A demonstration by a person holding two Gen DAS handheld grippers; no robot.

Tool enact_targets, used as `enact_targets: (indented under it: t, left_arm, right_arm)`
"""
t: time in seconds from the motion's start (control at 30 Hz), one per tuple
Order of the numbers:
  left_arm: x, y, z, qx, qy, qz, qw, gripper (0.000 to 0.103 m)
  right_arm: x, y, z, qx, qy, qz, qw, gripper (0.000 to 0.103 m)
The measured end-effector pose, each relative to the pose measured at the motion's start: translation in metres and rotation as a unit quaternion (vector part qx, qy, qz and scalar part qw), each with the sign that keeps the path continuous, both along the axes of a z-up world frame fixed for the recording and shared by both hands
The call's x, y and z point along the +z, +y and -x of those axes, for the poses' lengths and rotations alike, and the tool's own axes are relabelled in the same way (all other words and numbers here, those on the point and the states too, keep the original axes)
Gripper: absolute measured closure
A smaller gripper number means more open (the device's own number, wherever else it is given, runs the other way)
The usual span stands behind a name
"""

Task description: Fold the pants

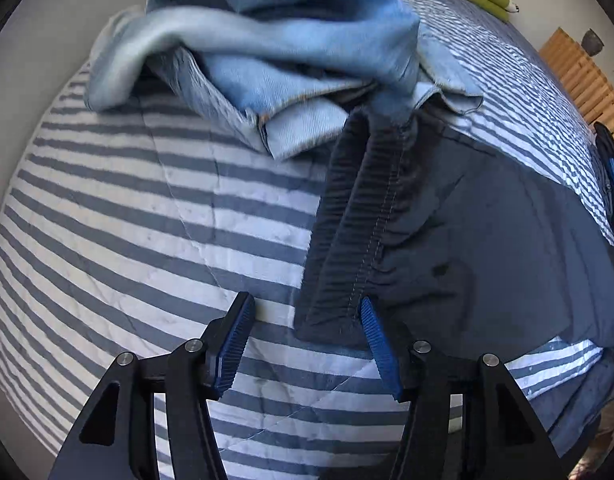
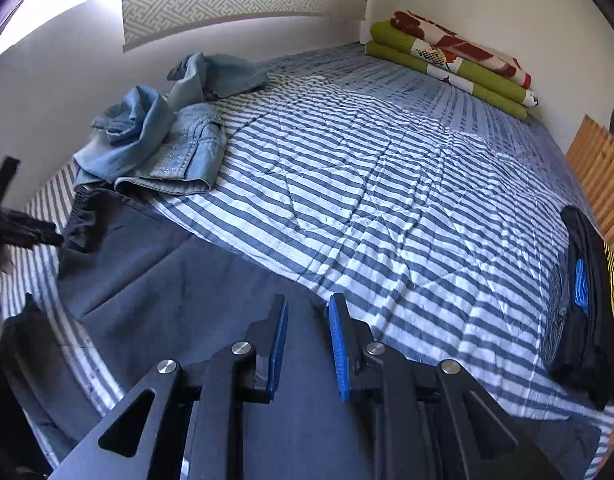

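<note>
Dark navy pants lie flat on a blue-and-white striped quilt. Their gathered elastic waistband runs towards my left gripper. That gripper is open, the waistband's end corner lying between its fingers, close against the right blue pad. In the right wrist view the pants spread from the left edge to under my right gripper. It hovers just over the cloth near the pants' far edge, open with a narrow gap and nothing between the pads. The left gripper's black frame shows beside the waistband.
A crumpled pile of light-blue denim lies against the waistband's far end, by the wall. Folded green and red blankets sit at the far corner. A stack of dark folded clothes lies at the right, beside a wooden slatted board.
</note>
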State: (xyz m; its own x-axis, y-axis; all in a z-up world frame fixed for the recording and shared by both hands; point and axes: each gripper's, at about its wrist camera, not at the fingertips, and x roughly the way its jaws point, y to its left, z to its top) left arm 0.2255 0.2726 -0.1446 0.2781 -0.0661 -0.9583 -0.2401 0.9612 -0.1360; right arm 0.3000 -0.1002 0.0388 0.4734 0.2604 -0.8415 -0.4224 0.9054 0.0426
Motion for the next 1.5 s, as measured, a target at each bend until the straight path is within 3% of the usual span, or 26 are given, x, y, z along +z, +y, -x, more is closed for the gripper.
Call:
enact_targets:
  t: [0.03,0.07,0.17,0.27,0.37,0.5,0.63,0.77,0.97,1.1,1.2,1.3,1.5]
  left_arm:
    - [0.003,-0.007,0.003,-0.002,-0.027,-0.015,0.9995,0.063]
    - [0.003,-0.014,0.002,-0.014,-0.024,-0.004,0.9996,0.076]
    - [0.020,-0.025,0.001,-0.020,-0.029,0.021,0.9992,0.076]
    - [0.054,-0.018,0.007,-0.012,-0.049,0.010,0.9987,0.077]
    - [0.078,-0.001,0.006,0.014,-0.050,-0.027,0.9983,0.076]
    - [0.075,0.009,0.012,0.034,-0.017,-0.075,0.9965,0.065]
    - [0.093,0.006,0.057,0.029,-0.064,-0.039,0.9968,0.063]
    - [0.103,-0.011,0.119,0.008,-0.095,-0.023,0.9952,0.063]
    - [0.090,-0.029,0.196,0.006,-0.085,-0.007,0.9964,0.063]
    - [0.074,-0.024,0.228,0.034,-0.068,0.003,0.9971,0.063]
    - [0.066,-0.016,0.242,0.053,-0.062,0.017,0.9965,0.063]
    - [0.062,-0.013,0.247,0.056,-0.060,0.017,0.9965,0.063]
    - [0.065,-0.008,0.240,0.055,-0.069,0.021,0.9959,0.063]
  right_arm:
    - [0.006,-0.012,0.013,-0.011,0.002,-0.015,1.000,0.080]
    - [0.010,-0.021,0.025,-0.020,0.005,-0.025,0.999,0.080]
    - [0.017,-0.044,0.055,-0.038,0.010,-0.030,0.999,0.080]
    - [0.016,-0.057,0.078,-0.041,0.016,-0.018,0.999,0.080]
    - [0.013,-0.069,0.097,-0.050,0.019,-0.005,0.999,0.080]
    - [0.013,-0.091,0.119,-0.078,0.031,-0.026,0.996,0.080]
    - [0.022,-0.118,0.152,-0.109,0.039,-0.052,0.992,0.080]
    - [0.025,-0.125,0.183,-0.101,0.040,-0.056,0.993,0.080]
    - [0.016,-0.064,0.197,0.008,0.045,-0.055,0.997,0.080]
    - [0.007,0.012,0.199,0.131,0.040,-0.039,0.990,0.080]
    - [0.000,0.075,0.208,0.230,0.036,-0.021,0.972,0.079]
    - [-0.009,0.136,0.223,0.324,0.032,-0.002,0.946,0.076]
    - [-0.036,0.209,0.245,0.405,0.014,0.049,0.913,0.074]
